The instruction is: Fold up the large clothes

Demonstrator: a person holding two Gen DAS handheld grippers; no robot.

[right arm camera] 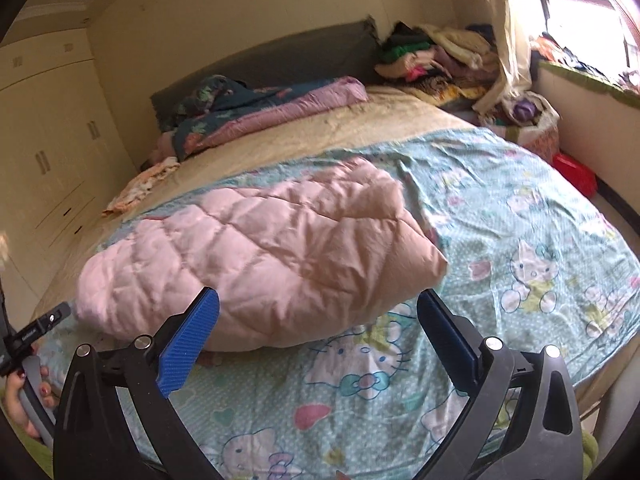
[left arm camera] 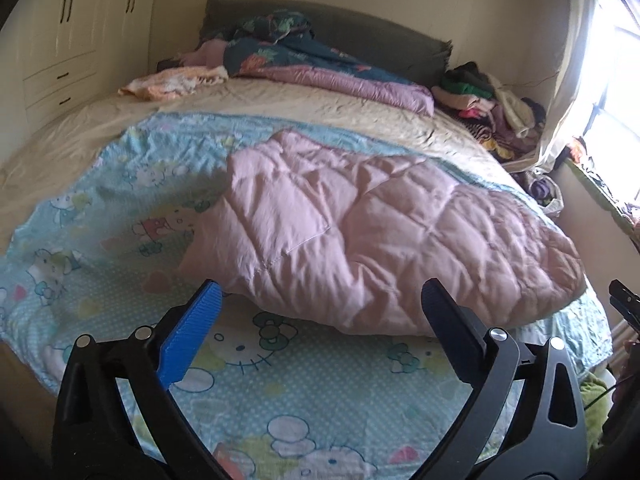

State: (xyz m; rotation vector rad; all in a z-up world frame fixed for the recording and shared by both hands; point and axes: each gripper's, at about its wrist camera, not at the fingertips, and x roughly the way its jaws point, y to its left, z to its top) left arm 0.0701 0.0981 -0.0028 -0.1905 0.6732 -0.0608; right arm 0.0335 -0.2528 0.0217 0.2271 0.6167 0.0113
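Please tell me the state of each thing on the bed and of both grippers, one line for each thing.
pink quilted garment: lying bunched on the cartoon sheet, not held.
cartoon sheet: spread over the bed's near part, wrinkled.
dark floral quilt: rumpled by the headboard.
clothes pile: unfolded, heaped at the far corner.
left gripper: jaws open, empty.
right gripper: jaws open, empty.

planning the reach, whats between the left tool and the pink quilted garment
Only bare cartoon-cat sheet: in the left wrist view nothing else lies between the open left tool and the near edge of the pink quilted garment.
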